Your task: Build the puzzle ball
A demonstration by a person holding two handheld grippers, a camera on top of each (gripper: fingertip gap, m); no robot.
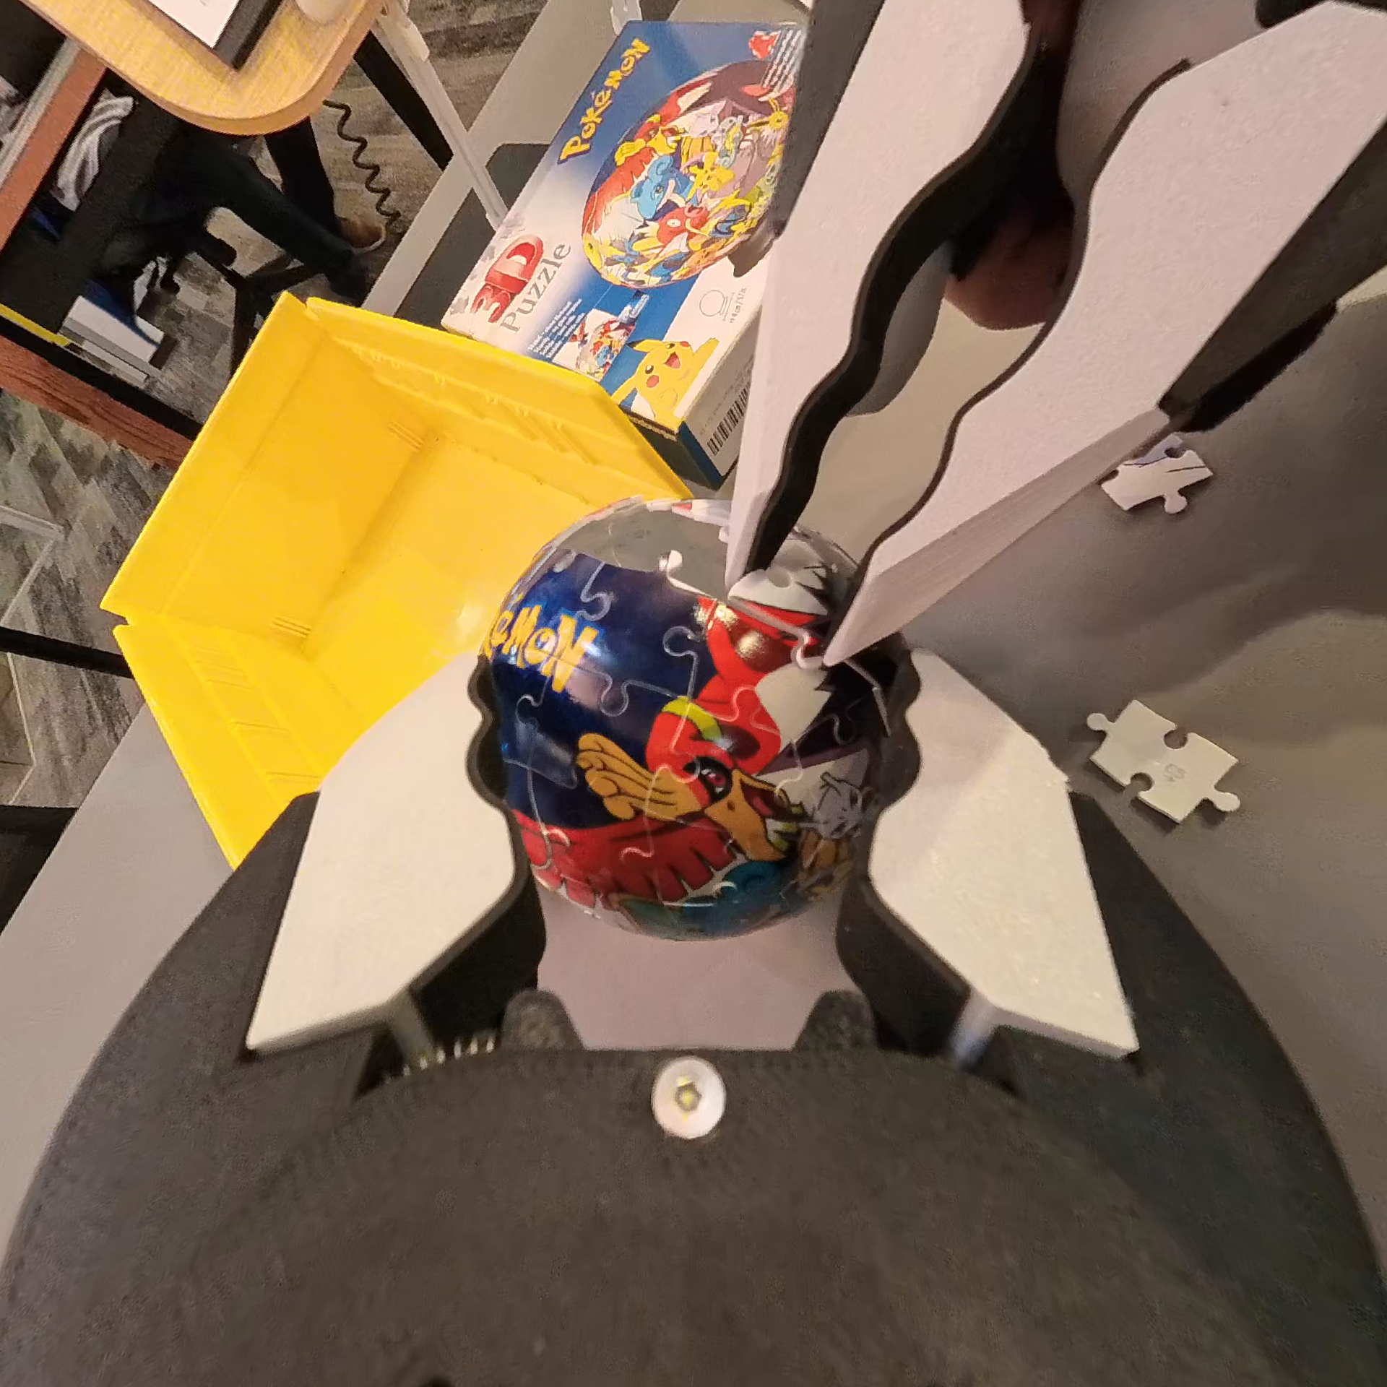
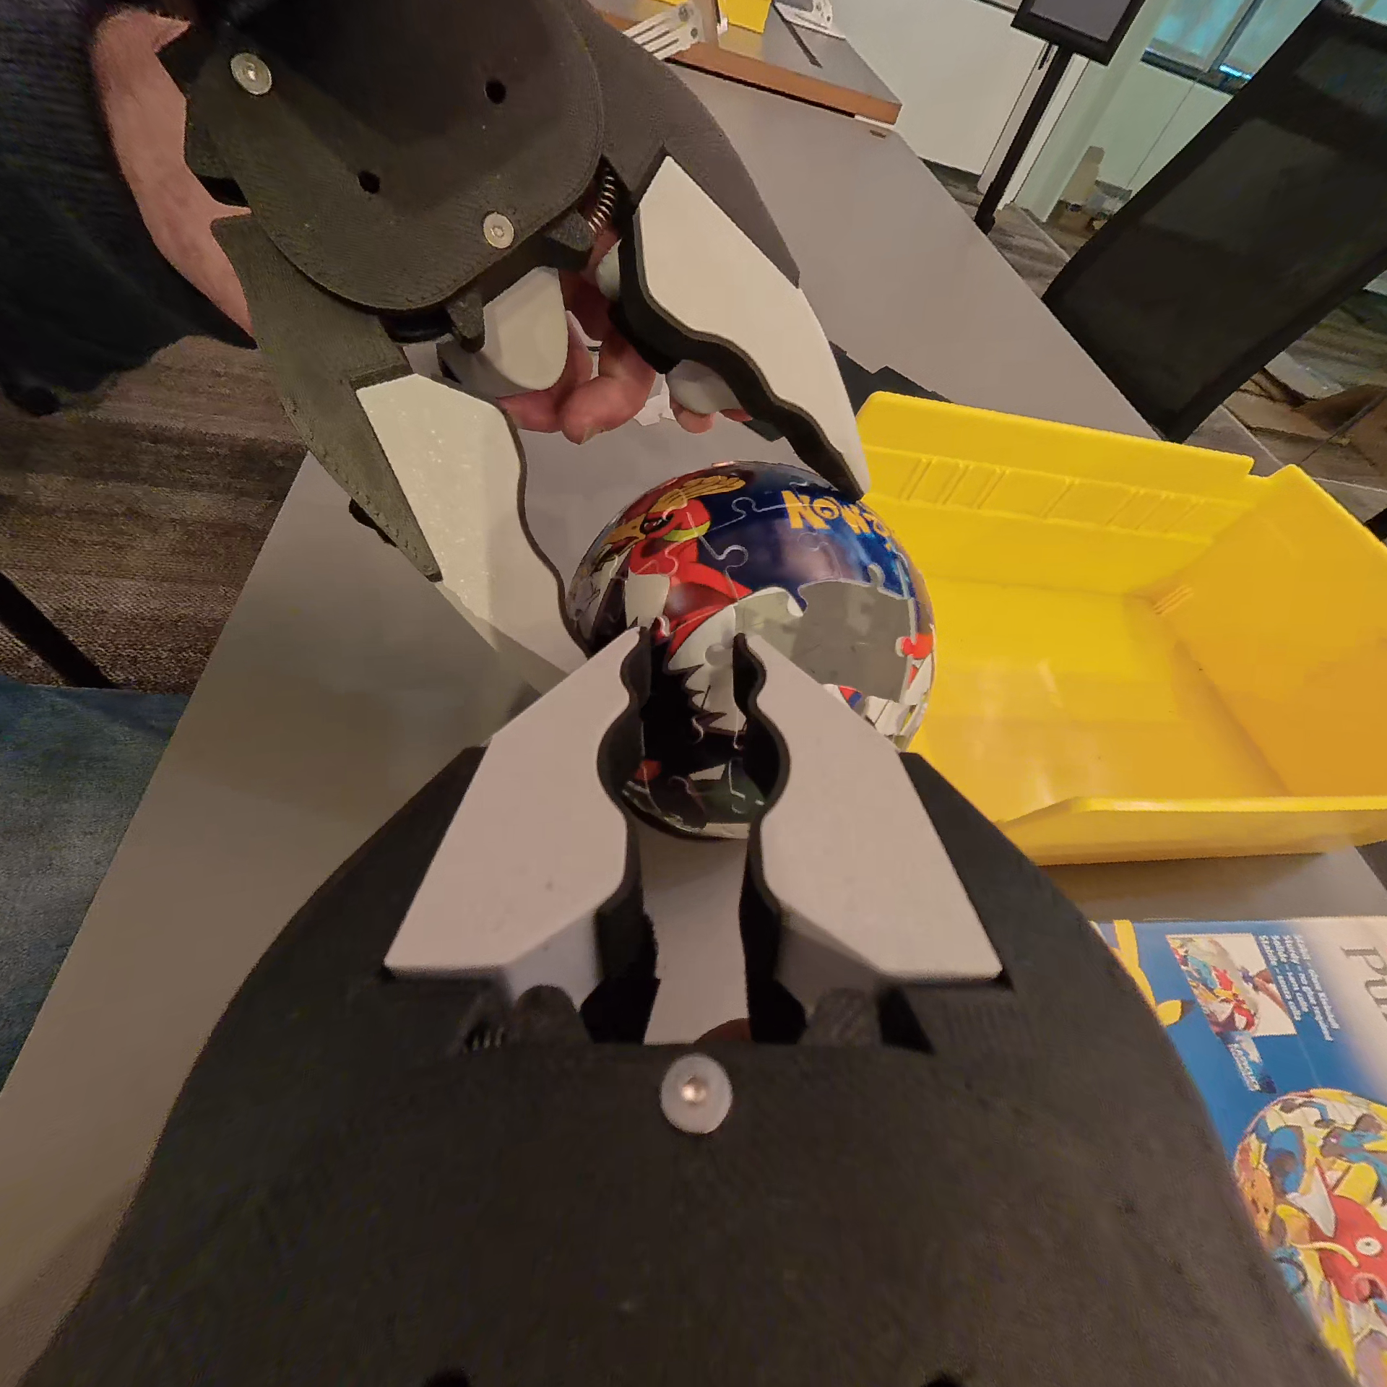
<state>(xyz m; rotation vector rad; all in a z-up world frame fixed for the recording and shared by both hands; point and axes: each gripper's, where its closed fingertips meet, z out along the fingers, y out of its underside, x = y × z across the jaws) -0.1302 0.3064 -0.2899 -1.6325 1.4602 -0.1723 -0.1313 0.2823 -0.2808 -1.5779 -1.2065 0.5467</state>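
The puzzle ball (image 1: 675, 765) is a colourful sphere standing on the grey table (image 1: 1291, 675), with an open gap (image 1: 638, 533) at its top showing the grey inside. My left gripper (image 1: 696, 664) is shut on the ball, one finger on each side. My right gripper (image 1: 792, 619) comes down from the upper right, and its narrow tips pinch a white and red puzzle piece (image 1: 780, 600) at the ball's top beside the gap. In the right wrist view my right gripper (image 2: 690, 642) sits on the ball (image 2: 750, 570), with the left gripper (image 2: 717, 570) around it.
A yellow bin (image 1: 338, 525) stands just behind and left of the ball. The puzzle box (image 1: 638, 225) lies behind the bin. Two loose puzzle pieces (image 1: 1156, 480) (image 1: 1163, 765) lie face down on the table to the right. A person's hand (image 2: 585, 398) holds the left gripper. Both grippers' tips are close together, under 4 cm apart.
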